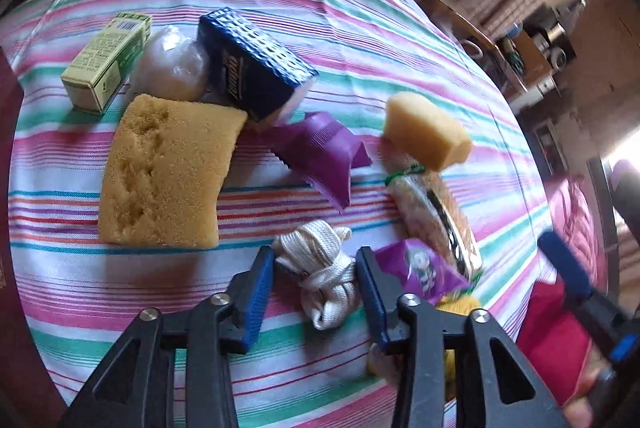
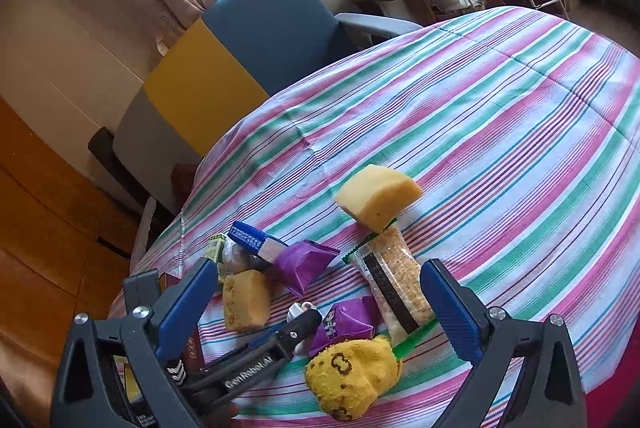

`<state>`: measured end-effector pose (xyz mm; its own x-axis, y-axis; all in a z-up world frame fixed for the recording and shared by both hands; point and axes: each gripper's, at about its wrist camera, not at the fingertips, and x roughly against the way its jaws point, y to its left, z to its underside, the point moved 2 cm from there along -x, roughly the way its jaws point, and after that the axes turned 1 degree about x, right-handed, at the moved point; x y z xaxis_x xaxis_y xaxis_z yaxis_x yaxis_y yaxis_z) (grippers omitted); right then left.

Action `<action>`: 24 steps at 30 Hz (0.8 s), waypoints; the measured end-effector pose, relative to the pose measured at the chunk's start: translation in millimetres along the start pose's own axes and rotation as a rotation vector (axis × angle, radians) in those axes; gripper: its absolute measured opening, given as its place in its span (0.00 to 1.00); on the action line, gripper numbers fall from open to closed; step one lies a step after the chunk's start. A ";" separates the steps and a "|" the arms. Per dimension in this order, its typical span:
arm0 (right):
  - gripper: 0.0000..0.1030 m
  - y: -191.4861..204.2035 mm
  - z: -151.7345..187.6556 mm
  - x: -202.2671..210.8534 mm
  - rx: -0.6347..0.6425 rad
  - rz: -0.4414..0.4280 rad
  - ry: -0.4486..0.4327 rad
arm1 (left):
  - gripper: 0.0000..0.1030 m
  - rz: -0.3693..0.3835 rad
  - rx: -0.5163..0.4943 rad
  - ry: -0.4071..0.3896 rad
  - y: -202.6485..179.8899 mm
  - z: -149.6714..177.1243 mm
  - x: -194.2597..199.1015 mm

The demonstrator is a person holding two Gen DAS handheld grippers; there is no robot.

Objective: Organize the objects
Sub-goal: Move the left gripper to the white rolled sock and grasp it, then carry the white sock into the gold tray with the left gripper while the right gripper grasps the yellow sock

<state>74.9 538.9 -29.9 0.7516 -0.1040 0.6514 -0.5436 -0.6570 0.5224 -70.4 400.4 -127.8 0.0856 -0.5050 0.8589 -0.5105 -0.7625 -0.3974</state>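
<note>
Blue-padded fingers of the left gripper (image 1: 316, 292) straddle a knotted white cloth strap (image 1: 320, 276) on the striped bench (image 1: 360, 28), partly closed; whether the pads press it I cannot tell. On its arm in the right wrist view the print reads "GenRobot.AI". The right gripper (image 2: 320, 292) hangs wide open, holding nothing, over a yellow sock (image 2: 352, 376), a purple snack packet (image 2: 344, 320) and a clear-wrapped cereal bar (image 2: 396, 284) with illegible dark print. A yellow sponge wedge (image 1: 428, 136) leans on that bar. Farther left lie a purple wrapper (image 1: 320, 152), a large tan sponge (image 1: 168, 172), a dark blue embossed box (image 1: 252, 64) with blurred script, a plastic-wrapped white ball (image 1: 172, 60) and a green carton (image 1: 108, 64) bearing a barcode and small unreadable text.
</note>
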 end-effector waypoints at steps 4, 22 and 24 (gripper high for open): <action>0.78 1.1 0.0 -0.8 0.024 0.028 0.002 | 0.35 0.003 -0.038 0.013 3.2 13.1 10.6; 0.77 -0.9 4.6 -14.5 0.022 0.057 0.079 | 0.36 -0.028 -0.299 -0.026 4.5 110.9 67.5; 0.77 -0.1 4.5 -14.1 0.025 0.059 0.078 | 0.41 -0.029 -0.340 -0.021 2.9 116.6 70.2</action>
<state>66.1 537.1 -41.6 0.6866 -0.0854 0.7220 -0.5761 -0.6697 0.4686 33.8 315.6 -106.3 0.1199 -0.4957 0.8602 -0.7634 -0.6000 -0.2393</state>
